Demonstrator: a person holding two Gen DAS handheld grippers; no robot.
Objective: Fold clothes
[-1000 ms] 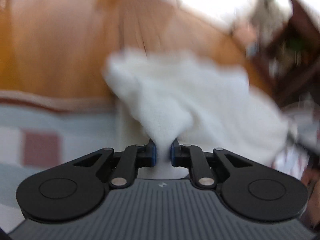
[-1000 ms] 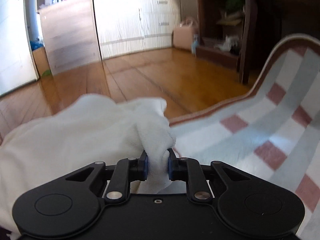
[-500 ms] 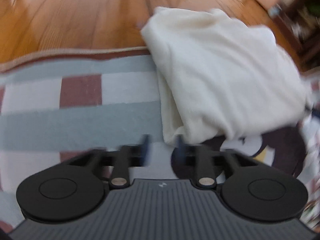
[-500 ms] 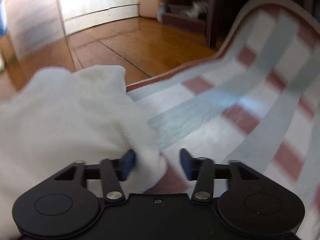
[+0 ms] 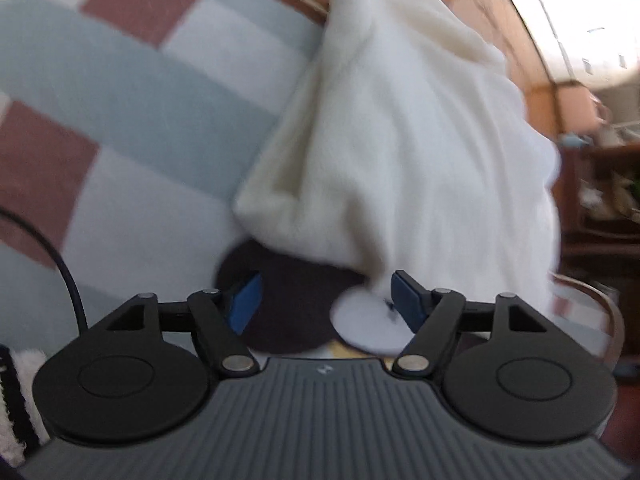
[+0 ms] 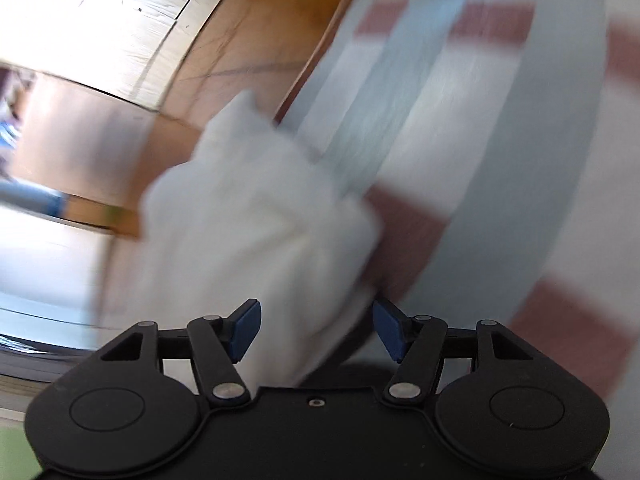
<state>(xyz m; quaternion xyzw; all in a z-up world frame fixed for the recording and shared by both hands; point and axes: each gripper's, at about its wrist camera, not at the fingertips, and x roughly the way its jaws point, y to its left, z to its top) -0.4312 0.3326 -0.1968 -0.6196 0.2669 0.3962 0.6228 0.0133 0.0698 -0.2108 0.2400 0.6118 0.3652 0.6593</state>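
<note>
Both views blurred, fast motion. Cream-white fleecy garment (image 5: 404, 128) lies in a doubled-over heap on the checked grey, white and brick-red cloth (image 5: 120, 92), its far end reaching over the cloth's brown edge toward the wooden floor (image 6: 224, 56). At least one fold looks made: a thick rolled edge shows on the near left side in the left wrist view. Outline is lumpy, not squared, so I judge more folding or tidying could remain; can't settle whether this is the final shape.

Left gripper (image 5: 326, 298): jaws wide apart, holding nothing. Garment's near edge sits just ahead of it, closest to the right pad; contact unclear in the blur. Under the jaws a dark round patch with a pale disc (image 5: 368, 320), likely a print on the cloth, can't tell.

Right gripper (image 6: 316, 328): jaws also spread, nothing clamped. Garment corner (image 6: 256, 216) hangs between and just beyond the pads, nearer the left one, loose.
</note>
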